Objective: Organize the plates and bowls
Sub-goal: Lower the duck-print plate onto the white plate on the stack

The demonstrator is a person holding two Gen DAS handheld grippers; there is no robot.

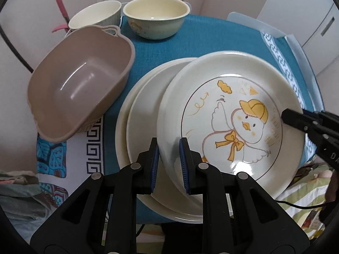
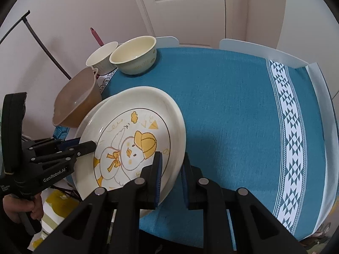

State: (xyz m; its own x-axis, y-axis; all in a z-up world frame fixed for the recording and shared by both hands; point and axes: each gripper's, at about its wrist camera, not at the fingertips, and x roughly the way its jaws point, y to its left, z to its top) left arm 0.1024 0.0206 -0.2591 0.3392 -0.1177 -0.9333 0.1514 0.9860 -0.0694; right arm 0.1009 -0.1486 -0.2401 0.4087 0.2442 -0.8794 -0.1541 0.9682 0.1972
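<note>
Plates (image 1: 222, 114): three stacked; bowls (image 1: 156, 17): two.

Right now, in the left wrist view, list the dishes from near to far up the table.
Cream plate with a yellow-capped duck drawing atop plain cream plates → brown plastic tub with scalloped handles → pale yellow round bowl, beside it a ribbed cream bowl.
</note>
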